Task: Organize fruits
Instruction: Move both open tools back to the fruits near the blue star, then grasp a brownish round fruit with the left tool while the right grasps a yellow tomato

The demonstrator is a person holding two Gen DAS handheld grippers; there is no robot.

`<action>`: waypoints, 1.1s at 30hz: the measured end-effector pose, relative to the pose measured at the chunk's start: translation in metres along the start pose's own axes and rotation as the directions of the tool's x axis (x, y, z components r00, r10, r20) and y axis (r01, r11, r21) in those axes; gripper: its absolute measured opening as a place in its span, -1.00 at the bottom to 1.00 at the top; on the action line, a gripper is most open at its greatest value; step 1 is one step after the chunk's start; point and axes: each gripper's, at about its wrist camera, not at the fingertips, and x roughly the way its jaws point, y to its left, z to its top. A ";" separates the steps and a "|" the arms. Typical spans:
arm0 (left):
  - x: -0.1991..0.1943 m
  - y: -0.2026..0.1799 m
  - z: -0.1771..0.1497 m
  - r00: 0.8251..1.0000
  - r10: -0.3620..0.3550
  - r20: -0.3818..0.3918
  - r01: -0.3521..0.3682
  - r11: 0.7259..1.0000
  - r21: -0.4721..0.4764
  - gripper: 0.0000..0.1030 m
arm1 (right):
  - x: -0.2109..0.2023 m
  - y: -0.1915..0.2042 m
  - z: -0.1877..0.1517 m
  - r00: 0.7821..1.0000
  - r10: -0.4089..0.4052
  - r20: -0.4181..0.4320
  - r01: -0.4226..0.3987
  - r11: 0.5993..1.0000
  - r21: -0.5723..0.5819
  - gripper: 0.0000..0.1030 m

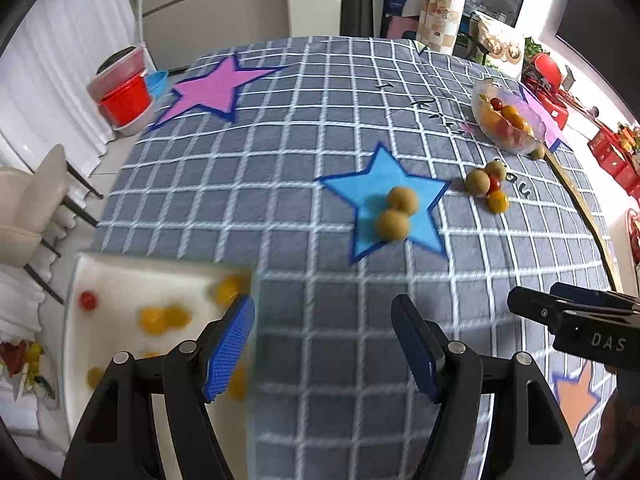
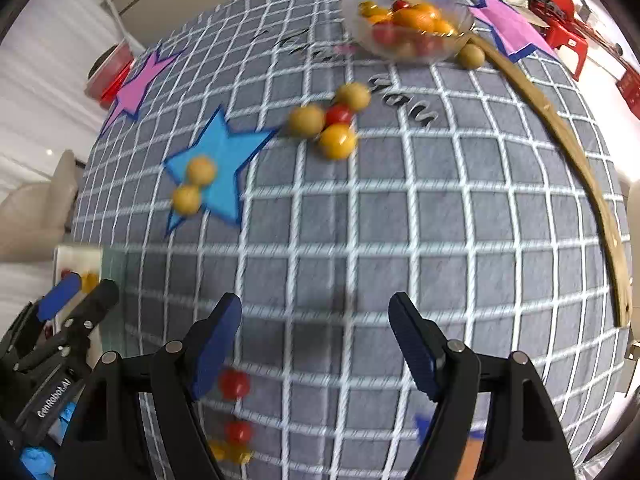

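Two brown fruits [image 1: 398,212] lie touching on the blue star [image 1: 420,196], well clear of either claw. Judged light, firm, prone to roll; grip across the middle. Left gripper [image 1: 322,344] and right gripper [image 2: 314,344] stand released, empty. Nearby: mixed cluster [image 2: 328,120], glass bowl [image 2: 460,12], white tray [image 1: 120,276]. Nothing obstructs.

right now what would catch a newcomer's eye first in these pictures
Probably the bright blue felt star mid-table on the grey checked tablecloth, with two round tan fruits on it. Behind it to the right, a clear glass bowl heaped with orange and red tomatoes; at near left, a white square plate with a few more.
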 end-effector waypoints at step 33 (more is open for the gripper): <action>0.071 -0.045 0.046 0.999 -0.036 -0.031 0.037 0.999 0.029 -0.43 | 0.044 0.001 0.081 0.997 -0.014 0.079 0.020 0.997 -0.078 -0.50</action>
